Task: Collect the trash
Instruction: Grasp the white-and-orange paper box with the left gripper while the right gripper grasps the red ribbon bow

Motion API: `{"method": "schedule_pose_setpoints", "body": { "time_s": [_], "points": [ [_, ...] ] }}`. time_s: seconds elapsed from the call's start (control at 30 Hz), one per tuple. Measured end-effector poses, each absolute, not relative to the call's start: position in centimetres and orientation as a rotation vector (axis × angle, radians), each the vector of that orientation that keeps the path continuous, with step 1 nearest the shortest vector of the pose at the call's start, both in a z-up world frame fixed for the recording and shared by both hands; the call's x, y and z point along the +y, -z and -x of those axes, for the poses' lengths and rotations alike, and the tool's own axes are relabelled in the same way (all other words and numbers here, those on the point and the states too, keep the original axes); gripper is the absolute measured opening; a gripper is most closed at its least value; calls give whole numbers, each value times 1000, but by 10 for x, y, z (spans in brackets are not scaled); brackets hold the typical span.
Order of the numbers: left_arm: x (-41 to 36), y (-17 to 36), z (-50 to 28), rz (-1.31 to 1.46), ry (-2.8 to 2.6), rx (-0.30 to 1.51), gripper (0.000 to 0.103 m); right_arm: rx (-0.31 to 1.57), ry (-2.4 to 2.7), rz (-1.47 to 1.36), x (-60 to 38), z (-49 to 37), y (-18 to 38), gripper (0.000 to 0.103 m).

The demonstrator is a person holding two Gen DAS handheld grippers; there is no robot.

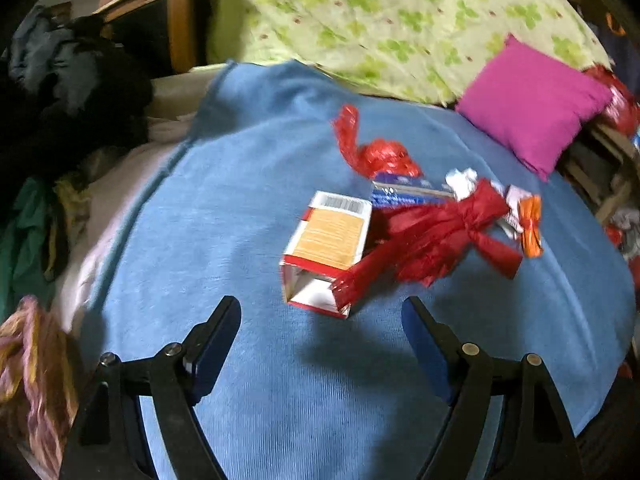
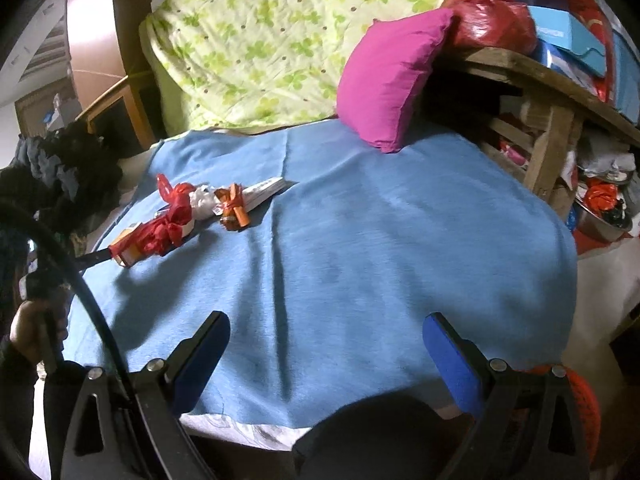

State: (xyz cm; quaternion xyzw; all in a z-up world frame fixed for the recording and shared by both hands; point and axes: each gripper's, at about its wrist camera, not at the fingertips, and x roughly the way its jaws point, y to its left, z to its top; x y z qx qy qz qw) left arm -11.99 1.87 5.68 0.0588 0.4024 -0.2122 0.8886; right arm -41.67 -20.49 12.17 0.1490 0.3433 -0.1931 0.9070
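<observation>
A heap of trash lies on the blue blanket (image 1: 240, 220). It holds a red-and-white carton (image 1: 328, 252) with an open end, a crumpled red wrapper (image 1: 432, 240), a second red wrapper (image 1: 376, 152), a blue packet (image 1: 404, 194), white crumpled paper (image 1: 462, 182) and an orange wrapper (image 1: 530, 220). My left gripper (image 1: 320, 306) is open just in front of the carton's open end, with nothing between its pads. In the right wrist view the same heap (image 2: 172, 220) lies far left. My right gripper (image 2: 326, 320) stands open over bare blanket (image 2: 380, 240), well away from the heap.
A pink cushion (image 1: 532, 104) and a green flowered quilt (image 1: 380, 20) lie at the back. Dark clothes (image 1: 60, 92) pile up on the left. A wooden bench (image 2: 552, 92) with a red bag (image 2: 492, 20) and blue boxes stands right. A hand (image 2: 36, 328) holds the left gripper's handle.
</observation>
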Motion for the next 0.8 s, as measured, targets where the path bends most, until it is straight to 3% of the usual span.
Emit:
{"method": "schedule_pose_setpoints", "body": {
  "time_s": [0.47,0.53,0.57,0.8],
  "points": [
    [11,-30,80,-143,429,849,83,771,332,-260,-189,354,-107,99],
    [12,-28,76,-117,434,844,73,778,309,-250,-183,338,-103,99],
    [12,-27,75,-112,445,849,52,780,295,-248,-181,330,-102,99],
    [25,-34,82,-120,361,804,53,772,167,-252,-153,259,-96,99]
  ]
}}
